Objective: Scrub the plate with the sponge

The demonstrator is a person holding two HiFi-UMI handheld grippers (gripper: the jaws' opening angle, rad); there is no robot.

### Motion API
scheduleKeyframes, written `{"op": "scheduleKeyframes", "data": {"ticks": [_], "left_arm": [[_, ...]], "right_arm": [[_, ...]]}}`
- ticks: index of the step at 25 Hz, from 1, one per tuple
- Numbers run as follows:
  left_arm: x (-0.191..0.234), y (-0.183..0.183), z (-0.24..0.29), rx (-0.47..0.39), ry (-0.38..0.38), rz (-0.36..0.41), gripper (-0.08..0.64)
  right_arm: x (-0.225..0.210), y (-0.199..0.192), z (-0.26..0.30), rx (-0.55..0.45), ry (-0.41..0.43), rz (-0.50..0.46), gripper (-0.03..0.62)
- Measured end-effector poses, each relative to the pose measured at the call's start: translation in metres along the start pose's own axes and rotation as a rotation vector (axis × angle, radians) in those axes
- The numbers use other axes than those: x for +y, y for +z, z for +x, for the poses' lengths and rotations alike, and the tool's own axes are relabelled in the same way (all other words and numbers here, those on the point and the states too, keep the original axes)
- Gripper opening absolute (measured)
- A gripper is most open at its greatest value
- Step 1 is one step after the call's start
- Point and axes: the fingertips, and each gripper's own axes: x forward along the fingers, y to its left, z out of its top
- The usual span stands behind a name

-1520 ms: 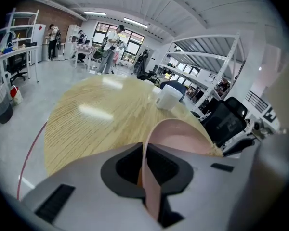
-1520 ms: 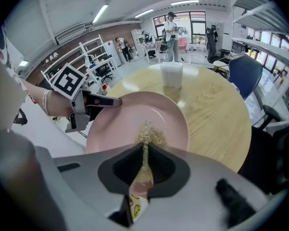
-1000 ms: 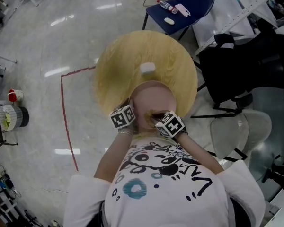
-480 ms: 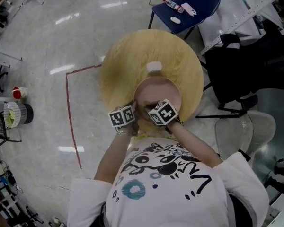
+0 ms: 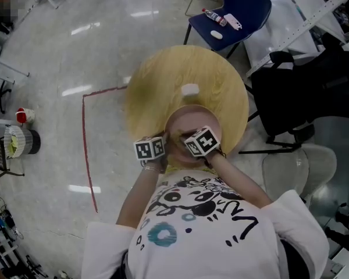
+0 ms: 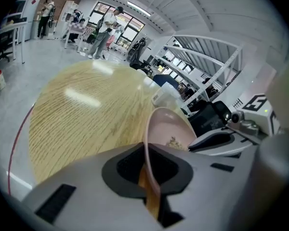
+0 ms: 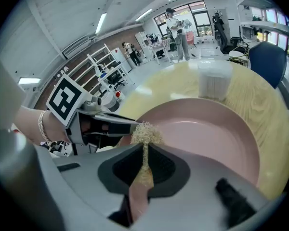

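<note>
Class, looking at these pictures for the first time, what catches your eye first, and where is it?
The round pink plate is at the near edge of the round light wooden table, its rim clamped by the left gripper. The right gripper pinches a tan fibrous sponge at the plate's near rim. A small white container stands just beyond the plate.

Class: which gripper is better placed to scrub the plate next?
Right: the right gripper pinches the sponge at the plate, while the left gripper clamps the plate's rim, steadying it.
</note>
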Motion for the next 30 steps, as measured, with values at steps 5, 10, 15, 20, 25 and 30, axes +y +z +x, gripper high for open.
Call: {"op": "scheduleKeyframes", "data": {"ticks": [5, 10, 15, 20, 25, 30], "left_arm": [[-0.001, -0.001, 0.0, 0.012, 0.004, 0.029, 0.028], [0.0, -0.004, 0.0, -0.015, 0.011, 0.015, 0.028], [0.005, -0.006, -0.001, -0.045, 0.038, 0.003, 0.028], [0.003, -0.002, -0.001, -0.059, 0.043, -0.023, 0.028], [0.004, 0.0, 0.001, -0.065, 0.047, -0.044, 0.028], [0.003, 0.002, 0.0, -0.058, 0.044, -0.048, 0.028]], "right_arm": [[-0.023, 0.021, -0.006, -0.048, -0.069, 0.002, 0.046], [-0.051, 0.033, -0.011, -0.087, -0.125, 0.012, 0.046], [-0.086, 0.021, -0.038, -0.111, -0.214, 0.075, 0.046], [-0.1, -0.012, -0.064, -0.086, -0.255, 0.093, 0.046], [-0.08, -0.05, -0.064, -0.056, -0.209, 0.119, 0.046], [-0.048, -0.065, -0.058, -0.04, -0.135, 0.149, 0.046]]}}
